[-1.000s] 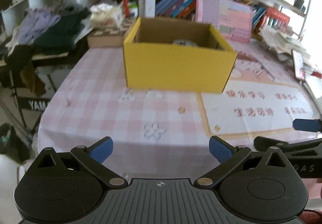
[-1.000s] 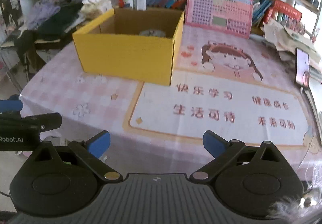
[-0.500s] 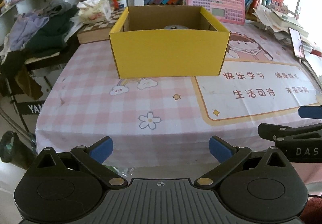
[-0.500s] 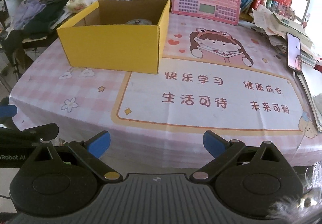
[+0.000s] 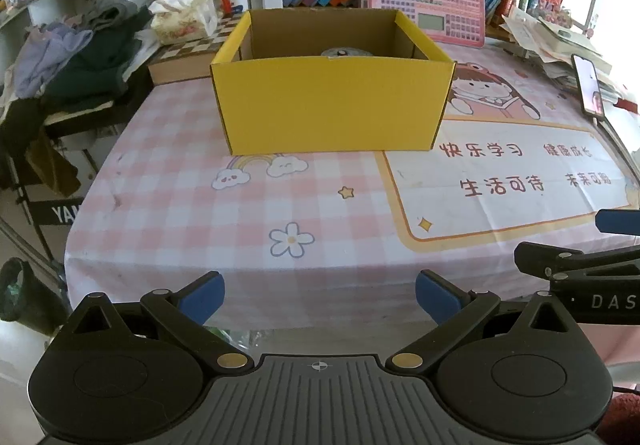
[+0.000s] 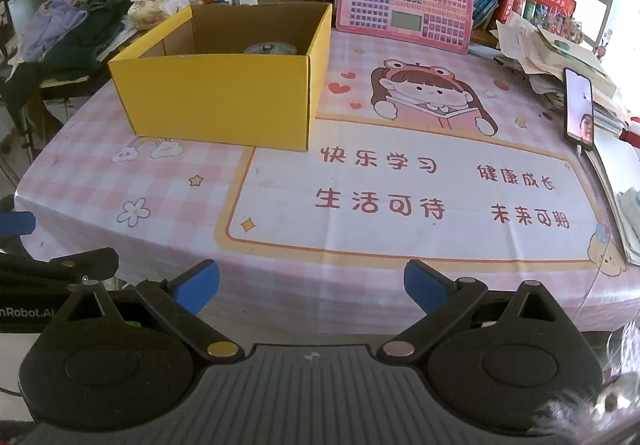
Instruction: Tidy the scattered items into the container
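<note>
An open yellow cardboard box stands on the pink checked tablecloth. A round grey item peeks over the box's front wall; the rest of the inside is hidden. My left gripper hangs open in front of the table's near edge, holding nothing. My right gripper is open too, also off the near edge and empty. Each gripper shows at the side of the other's view.
A pink keyboard toy leans against books at the back. A phone and a paper stack lie at the right edge. Clothes, a tissue pack and a chessboard sit left of the box.
Both views have pulled back from the box and steadied; more of the tablecloth's front shows now. Both grippers stayed open and empty.
</note>
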Action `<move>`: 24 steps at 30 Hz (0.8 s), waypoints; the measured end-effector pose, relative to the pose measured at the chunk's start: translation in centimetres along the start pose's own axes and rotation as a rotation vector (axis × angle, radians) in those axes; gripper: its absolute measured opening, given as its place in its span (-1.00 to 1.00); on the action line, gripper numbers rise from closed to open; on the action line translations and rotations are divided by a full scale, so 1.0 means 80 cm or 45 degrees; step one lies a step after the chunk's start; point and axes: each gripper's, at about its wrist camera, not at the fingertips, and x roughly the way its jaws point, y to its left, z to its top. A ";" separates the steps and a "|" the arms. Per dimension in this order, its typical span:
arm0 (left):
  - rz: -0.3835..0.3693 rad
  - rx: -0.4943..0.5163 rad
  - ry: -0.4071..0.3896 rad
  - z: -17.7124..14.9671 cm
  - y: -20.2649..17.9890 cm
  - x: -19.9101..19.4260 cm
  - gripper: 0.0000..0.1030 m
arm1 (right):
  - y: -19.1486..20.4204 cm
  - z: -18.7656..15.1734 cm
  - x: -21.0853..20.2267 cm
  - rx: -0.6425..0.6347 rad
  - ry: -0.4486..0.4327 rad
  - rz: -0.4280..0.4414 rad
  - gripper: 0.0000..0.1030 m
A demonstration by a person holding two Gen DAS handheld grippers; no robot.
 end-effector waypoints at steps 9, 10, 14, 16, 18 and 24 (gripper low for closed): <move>0.006 -0.005 -0.001 -0.004 -0.001 -0.003 1.00 | 0.001 -0.002 -0.001 -0.009 -0.007 0.007 0.94; 0.007 -0.007 0.000 -0.005 -0.001 -0.004 1.00 | 0.001 -0.003 -0.002 -0.010 -0.007 0.010 0.94; 0.013 -0.011 0.002 -0.006 0.000 -0.006 1.00 | 0.003 -0.004 -0.004 -0.013 -0.010 0.019 0.94; 0.015 -0.014 0.003 -0.006 0.001 -0.006 1.00 | 0.004 -0.004 -0.004 -0.013 -0.011 0.024 0.94; 0.016 -0.017 0.005 -0.007 0.001 -0.006 1.00 | 0.004 -0.004 -0.005 -0.014 -0.012 0.026 0.94; 0.015 -0.023 0.010 -0.007 0.002 -0.006 1.00 | 0.005 -0.004 -0.005 -0.013 -0.011 0.024 0.94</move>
